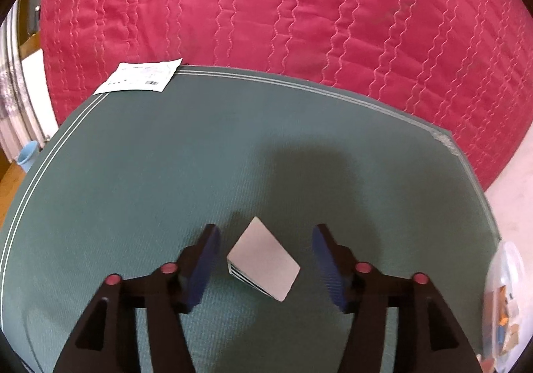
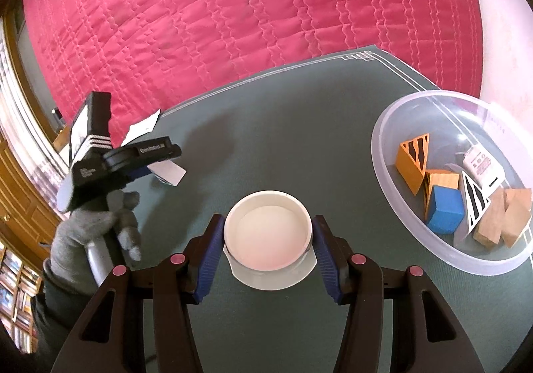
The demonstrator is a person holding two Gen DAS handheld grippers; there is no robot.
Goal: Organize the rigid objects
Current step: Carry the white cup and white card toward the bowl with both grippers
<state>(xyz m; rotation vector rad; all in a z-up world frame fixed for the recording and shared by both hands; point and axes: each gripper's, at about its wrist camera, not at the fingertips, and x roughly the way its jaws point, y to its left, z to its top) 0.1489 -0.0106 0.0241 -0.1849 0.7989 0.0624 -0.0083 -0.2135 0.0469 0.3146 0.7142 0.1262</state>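
In the left wrist view my left gripper point(image 1: 266, 259) is open, its blue pads on either side of a small white box point(image 1: 263, 261) that lies on the green mat point(image 1: 133, 173), touching neither pad. In the right wrist view my right gripper point(image 2: 268, 248) has both pads against the sides of a round white container point(image 2: 268, 233) resting on the mat point(image 2: 283, 140). The white box point(image 2: 171, 173) also shows there, under the left gripper body point(image 2: 100, 156), which a gloved hand holds.
A clear plastic bowl point(image 2: 393, 126) at the right holds orange, blue and plain wooden blocks and a small white packet; it shows at the left view's edge point(image 1: 506, 306). A white paper sheet point(image 1: 140, 78) lies at the mat's far left corner. A red quilt point(image 1: 266, 6) lies beyond the mat.
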